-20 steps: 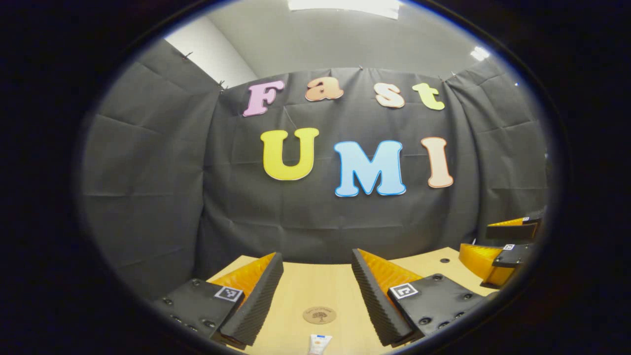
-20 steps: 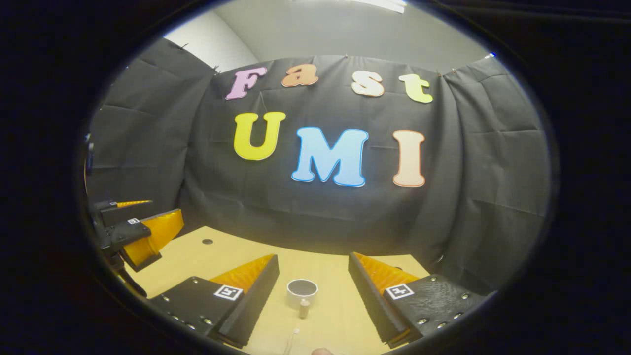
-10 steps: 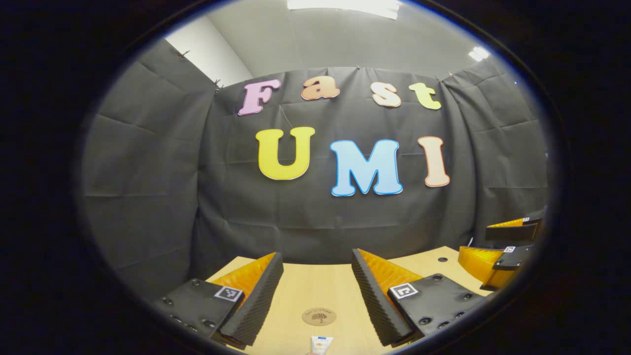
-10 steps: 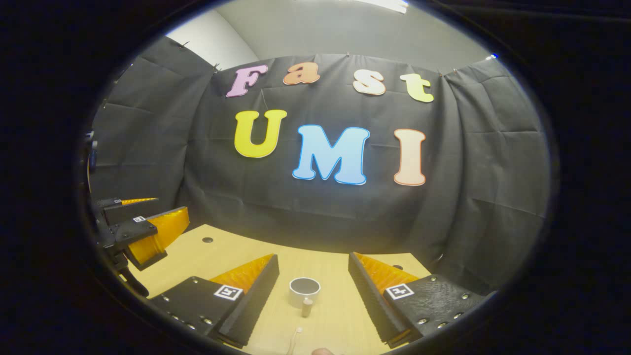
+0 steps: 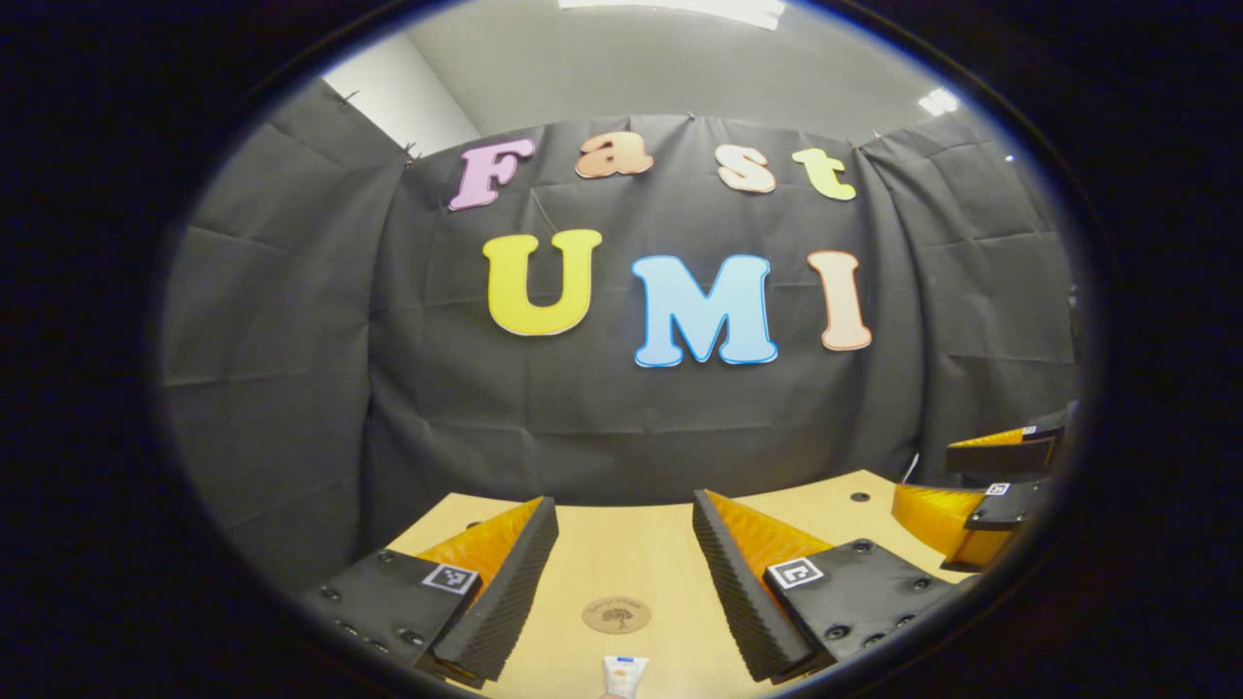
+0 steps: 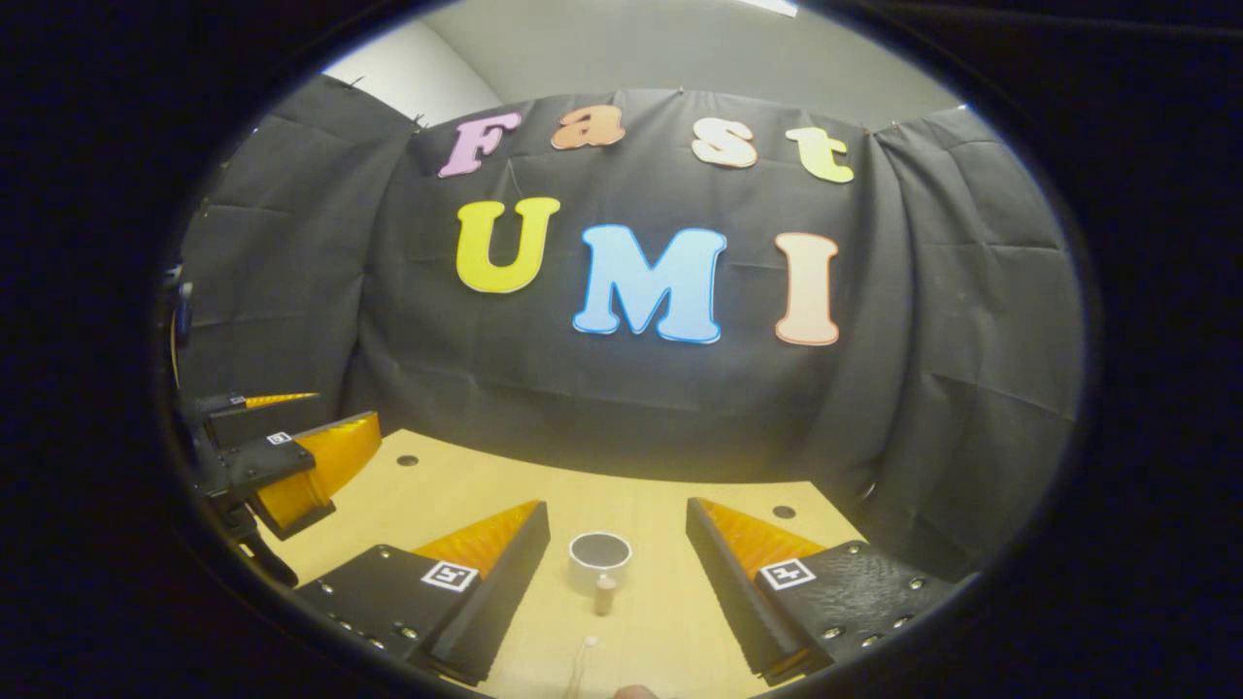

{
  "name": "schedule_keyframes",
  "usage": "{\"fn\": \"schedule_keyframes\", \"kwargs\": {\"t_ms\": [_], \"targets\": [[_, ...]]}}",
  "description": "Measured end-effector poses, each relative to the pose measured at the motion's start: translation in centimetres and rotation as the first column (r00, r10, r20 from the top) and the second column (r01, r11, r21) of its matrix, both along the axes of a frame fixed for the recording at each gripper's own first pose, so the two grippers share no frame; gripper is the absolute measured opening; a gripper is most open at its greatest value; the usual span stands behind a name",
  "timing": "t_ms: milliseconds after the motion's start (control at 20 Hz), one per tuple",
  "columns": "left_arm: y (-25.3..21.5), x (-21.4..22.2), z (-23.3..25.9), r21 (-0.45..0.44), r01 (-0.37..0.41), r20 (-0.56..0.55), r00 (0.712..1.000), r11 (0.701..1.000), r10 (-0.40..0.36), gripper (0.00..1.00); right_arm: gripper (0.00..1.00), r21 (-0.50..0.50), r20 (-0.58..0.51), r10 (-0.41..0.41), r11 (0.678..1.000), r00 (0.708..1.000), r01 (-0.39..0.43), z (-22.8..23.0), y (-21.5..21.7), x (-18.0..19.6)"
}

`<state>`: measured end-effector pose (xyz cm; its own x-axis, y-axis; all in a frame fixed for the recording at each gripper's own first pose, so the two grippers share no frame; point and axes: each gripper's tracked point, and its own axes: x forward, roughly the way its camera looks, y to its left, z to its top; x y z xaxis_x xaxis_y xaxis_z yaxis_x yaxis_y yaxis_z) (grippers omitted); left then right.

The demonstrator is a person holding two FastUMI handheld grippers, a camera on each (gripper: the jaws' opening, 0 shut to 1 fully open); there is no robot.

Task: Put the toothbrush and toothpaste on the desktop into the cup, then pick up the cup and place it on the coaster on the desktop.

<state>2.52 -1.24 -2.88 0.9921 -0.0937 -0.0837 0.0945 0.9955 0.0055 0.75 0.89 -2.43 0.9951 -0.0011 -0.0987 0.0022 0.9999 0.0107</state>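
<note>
Desktop under two wide-open, empty claws

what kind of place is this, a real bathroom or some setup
Likely a staged recording booth, not a bathroom: black cloth walls enclose a pale wooden desktop holding just a cup, a coaster and toothpaste.

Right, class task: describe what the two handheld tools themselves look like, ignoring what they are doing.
The left tool and the right tool look alike: each has two wedge-shaped fingers with ribbed, sawtooth inner faces. Each finger sits on a flat plate fixed by round screws and carries a small square black-and-white marker.
</note>
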Motion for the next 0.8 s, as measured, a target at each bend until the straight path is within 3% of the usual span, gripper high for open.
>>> {"fn": "schedule_keyframes", "kwargs": {"t_ms": [350,800], "targets": [[-0.4,0.2,-5.6,0.029,0.023,-0.169,0.985,0.999,-0.018,0.92,0.90,0.026,-0.202,0.043,0.999,0.978,-0.039,-5.7,1.7,0.6],[-0.6,-0.3,-12.8,-0.001,0.030,-0.380,0.925,1.000,-0.028,0.93,0.90,0.073,-0.438,0.080,0.996,0.895,-0.053,-12.6,2.8,0.5]]}}
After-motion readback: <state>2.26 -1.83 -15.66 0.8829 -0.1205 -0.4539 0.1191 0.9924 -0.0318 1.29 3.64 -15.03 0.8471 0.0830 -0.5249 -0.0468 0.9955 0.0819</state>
